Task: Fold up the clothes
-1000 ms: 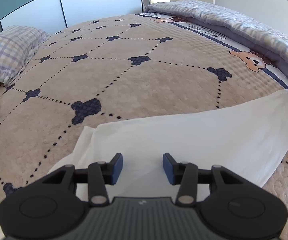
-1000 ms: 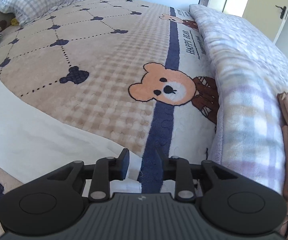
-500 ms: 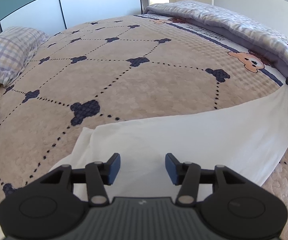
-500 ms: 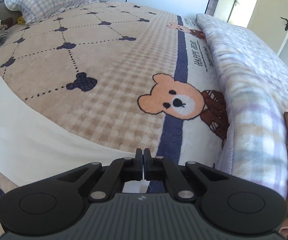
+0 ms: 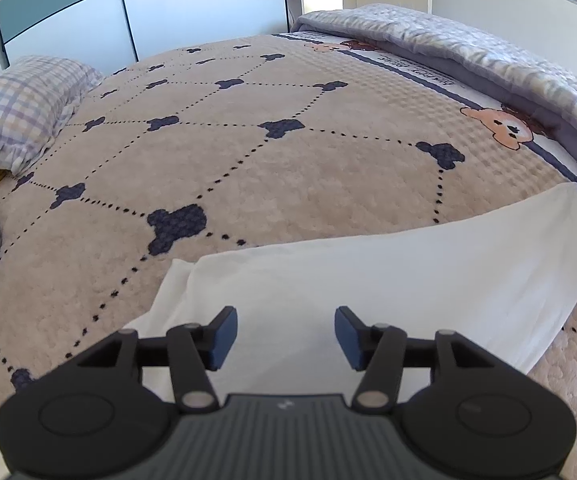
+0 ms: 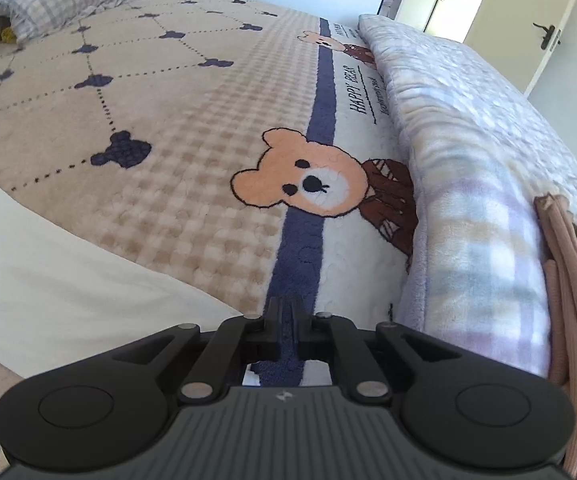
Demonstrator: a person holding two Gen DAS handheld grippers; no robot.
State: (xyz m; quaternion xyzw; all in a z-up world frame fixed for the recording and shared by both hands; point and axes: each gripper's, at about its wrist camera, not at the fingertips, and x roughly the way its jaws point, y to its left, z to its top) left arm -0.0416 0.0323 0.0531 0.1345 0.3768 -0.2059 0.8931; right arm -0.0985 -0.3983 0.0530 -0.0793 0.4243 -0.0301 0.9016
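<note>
White cloth (image 5: 388, 280) lies on bed, left tongs (image 5: 284, 338) opening above.

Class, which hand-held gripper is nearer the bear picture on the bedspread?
Right. The right hand-held gripper sits just below the bear picture; the left hand-held gripper is farther away, over the white cloth.

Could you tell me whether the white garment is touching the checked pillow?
Apart. The left wrist view shows a broad stretch of beige bedspread between the white garment and the checked pillow.
</note>
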